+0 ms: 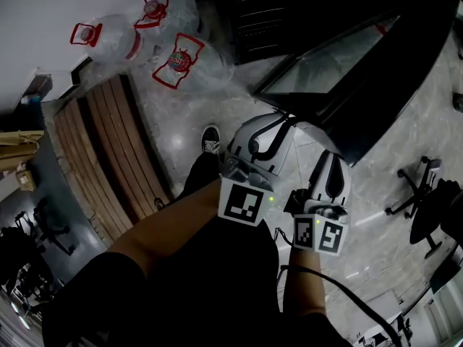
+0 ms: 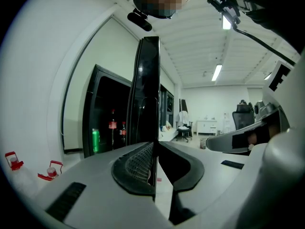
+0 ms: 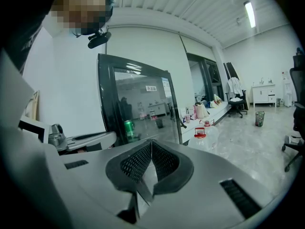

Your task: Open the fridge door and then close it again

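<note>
Pinching edge of open fridge door [image 2: 147, 89] in closed fingers of left gripper [image 2: 153, 147]; keeping right gripper [image 3: 151, 144] shut, empty, just beside. Risking slip off the glossy edge on a hasty swing, leaving door ajar.

Black fridge door [image 1: 362, 78] — red-handled clear jugs [image 1: 177, 60], brown-striped wooden bench [image 1: 108, 157], green can [image 2: 95, 140].

The fridge door [image 1: 329, 74] showed glossy black framing around reflective glass. The floor [image 1: 391, 186] looked polished stone, the slatted platform [image 1: 101, 157] matt wood, the water jugs [image 1: 177, 60] clear plastic.
</note>
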Action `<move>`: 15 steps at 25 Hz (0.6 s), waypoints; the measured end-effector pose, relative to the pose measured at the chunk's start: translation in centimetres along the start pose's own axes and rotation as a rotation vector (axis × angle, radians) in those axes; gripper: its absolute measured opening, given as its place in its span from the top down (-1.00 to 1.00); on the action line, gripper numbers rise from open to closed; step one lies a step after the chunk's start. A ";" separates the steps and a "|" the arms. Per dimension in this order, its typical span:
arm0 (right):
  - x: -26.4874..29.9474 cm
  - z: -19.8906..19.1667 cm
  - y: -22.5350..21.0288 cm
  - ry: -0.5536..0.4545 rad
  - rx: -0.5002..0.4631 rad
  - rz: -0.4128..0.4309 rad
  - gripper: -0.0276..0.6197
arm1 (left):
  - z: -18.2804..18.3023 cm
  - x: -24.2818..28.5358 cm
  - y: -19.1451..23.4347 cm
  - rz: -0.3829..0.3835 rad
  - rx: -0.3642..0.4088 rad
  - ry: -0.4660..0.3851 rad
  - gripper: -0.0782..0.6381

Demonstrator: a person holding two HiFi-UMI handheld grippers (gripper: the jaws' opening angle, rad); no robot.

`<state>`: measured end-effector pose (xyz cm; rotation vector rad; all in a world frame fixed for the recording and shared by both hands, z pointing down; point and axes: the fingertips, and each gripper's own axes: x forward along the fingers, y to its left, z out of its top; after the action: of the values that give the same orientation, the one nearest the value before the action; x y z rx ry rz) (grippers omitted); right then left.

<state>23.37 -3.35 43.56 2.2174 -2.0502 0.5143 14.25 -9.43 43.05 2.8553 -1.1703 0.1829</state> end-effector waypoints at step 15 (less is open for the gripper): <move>2.1 0.5 1.3 0.010 -0.006 0.058 0.87 | -0.1 0.5 5.7 0.095 0.009 0.007 0.63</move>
<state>22.26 -5.66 43.53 2.1532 -2.1132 0.5223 10.65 -13.82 43.18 2.8059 -1.3080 0.2022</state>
